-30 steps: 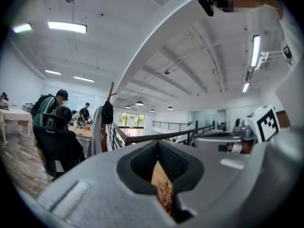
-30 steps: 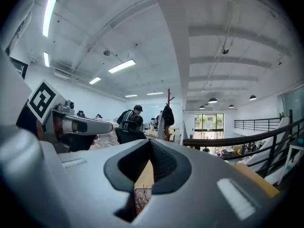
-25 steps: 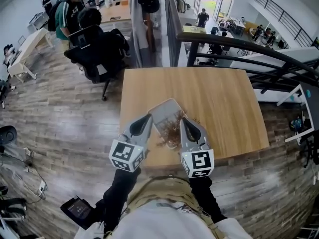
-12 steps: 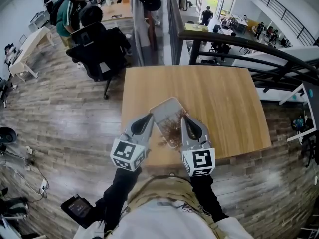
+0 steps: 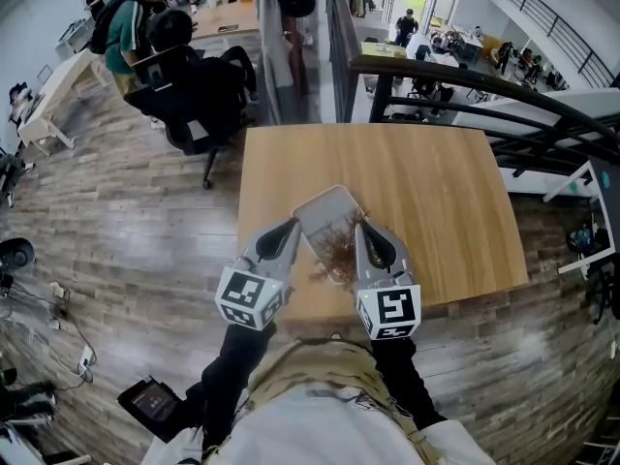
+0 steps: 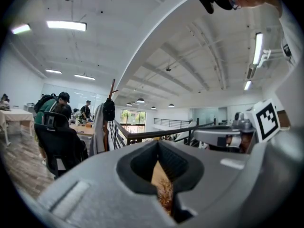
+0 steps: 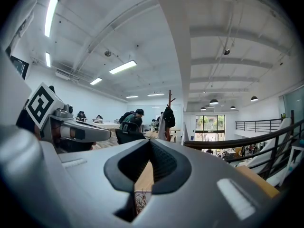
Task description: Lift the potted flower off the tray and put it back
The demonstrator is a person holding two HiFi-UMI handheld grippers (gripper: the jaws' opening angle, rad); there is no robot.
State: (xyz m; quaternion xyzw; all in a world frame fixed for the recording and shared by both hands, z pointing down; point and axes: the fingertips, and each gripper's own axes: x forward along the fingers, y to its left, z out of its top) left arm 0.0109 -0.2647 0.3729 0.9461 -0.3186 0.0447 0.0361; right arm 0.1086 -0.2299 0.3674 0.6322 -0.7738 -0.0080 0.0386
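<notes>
Grippers haven't budged in the last second: your left gripper and right gripper are both pressed together and empty, flanking the potted flower at lower centre, at the near end of the tray. Lift not started, so spread the jaws first.

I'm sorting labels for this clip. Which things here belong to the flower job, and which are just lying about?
Part of the job:
potted flower
tray
table under them
left claw and right claw, both shut, holding nothing

Just around:
office chair
coat on its stand
railing
black device on the floor
</notes>
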